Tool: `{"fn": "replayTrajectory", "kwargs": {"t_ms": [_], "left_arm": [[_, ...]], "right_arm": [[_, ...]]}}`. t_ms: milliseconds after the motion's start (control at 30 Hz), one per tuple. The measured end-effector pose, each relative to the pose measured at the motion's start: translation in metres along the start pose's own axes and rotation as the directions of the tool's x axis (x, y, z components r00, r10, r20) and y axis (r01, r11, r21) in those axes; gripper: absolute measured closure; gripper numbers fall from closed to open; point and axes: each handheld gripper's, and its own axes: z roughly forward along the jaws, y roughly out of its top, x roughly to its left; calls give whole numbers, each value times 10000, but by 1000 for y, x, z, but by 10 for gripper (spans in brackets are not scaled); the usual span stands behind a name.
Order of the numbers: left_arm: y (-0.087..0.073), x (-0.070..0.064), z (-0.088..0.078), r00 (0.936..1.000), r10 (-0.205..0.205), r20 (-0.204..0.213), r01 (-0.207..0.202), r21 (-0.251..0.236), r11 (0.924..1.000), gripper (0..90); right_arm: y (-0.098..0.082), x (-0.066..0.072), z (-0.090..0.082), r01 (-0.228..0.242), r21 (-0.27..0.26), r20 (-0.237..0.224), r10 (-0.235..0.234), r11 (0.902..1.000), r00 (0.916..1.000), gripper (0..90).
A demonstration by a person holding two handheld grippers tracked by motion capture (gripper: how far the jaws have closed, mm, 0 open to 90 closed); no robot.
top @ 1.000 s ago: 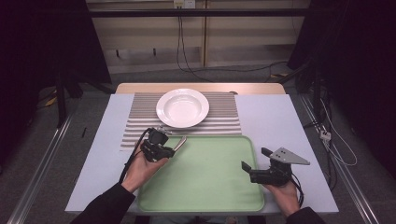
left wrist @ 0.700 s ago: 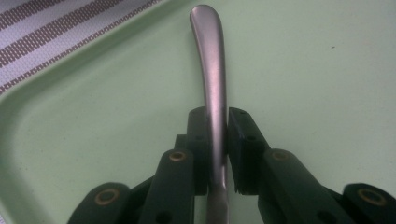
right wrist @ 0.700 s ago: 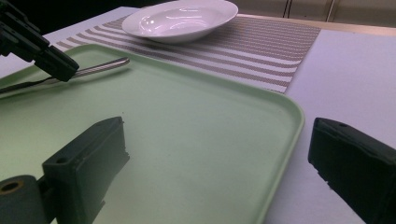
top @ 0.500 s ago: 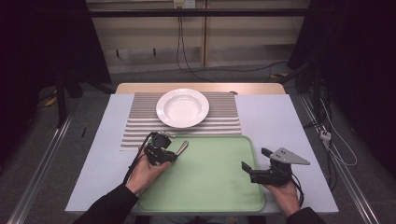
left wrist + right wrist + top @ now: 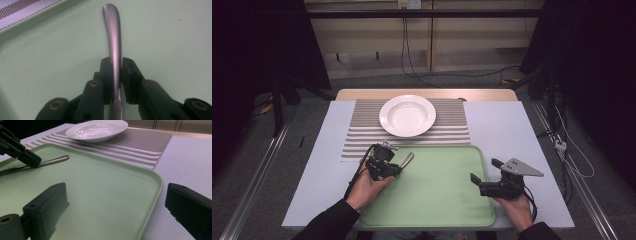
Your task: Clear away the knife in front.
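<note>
My left gripper point(image 5: 393, 167) is shut on a metal piece of cutlery point(image 5: 407, 159) near the far left corner of the green tray point(image 5: 437, 205). In the left gripper view both pads clamp the slim handle point(image 5: 113, 32), and its rounded end points away over the tray point(image 5: 175, 37). The cutlery point(image 5: 53, 160) lies low over the tray point(image 5: 107, 195); whether it touches I cannot tell. My right gripper point(image 5: 483, 170) rests at the tray's right edge, open, with nothing between its jaws point(image 5: 117, 202).
A white deep plate point(image 5: 407, 116) stands on a striped placemat point(image 5: 452, 131) beyond the tray; the right gripper view has the plate point(image 5: 97, 130) and the placemat point(image 5: 150, 142) too. The pale tabletop point(image 5: 507, 125) runs to the right.
My left gripper has drifted slightly nearer the person with the cutlery still clamped. The right gripper has not moved.
</note>
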Motion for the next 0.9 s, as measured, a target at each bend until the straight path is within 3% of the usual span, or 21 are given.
{"fn": "replayTrajectory", "kwargs": {"t_ms": [133,367,433,533,600,667,800,900], "left_arm": [[-3,-3,-2,10000,52,0,-52,52,10000,793],[-6,1,-4,9974,-167,702,164,60,9998,765],[-5,1,-4,9964,-74,847,80,-63,9999,705],[-3,0,-7,9967,386,717,-360,-374,9987,584],[-1,-1,-8,9945,467,939,-404,-678,9969,519],[0,-2,-9,9956,678,648,-622,-853,9944,391],[4,-4,-6,9938,1004,469,-956,-956,9908,174],[4,-6,-5,9920,1212,344,-1170,-1058,9875,92]], "right_arm": [[0,1,-1,40,10,-2,-40,10000,10000,43],[-1,1,-2,45,-4,-15,-45,10000,10000,43],[-1,0,-2,-43,1,-4,43,10000,10000,42],[-2,-1,-3,-48,-17,20,48,10000,10000,43],[-2,-1,-3,-40,-6,-8,40,10000,10000,43],[-2,0,-3,-55,3,-33,55,10000,10000,43],[-1,-1,-2,-22,-22,24,22,10000,10000,43],[-1,-1,-2,5,9,29,-5,10000,10000,43]]}}
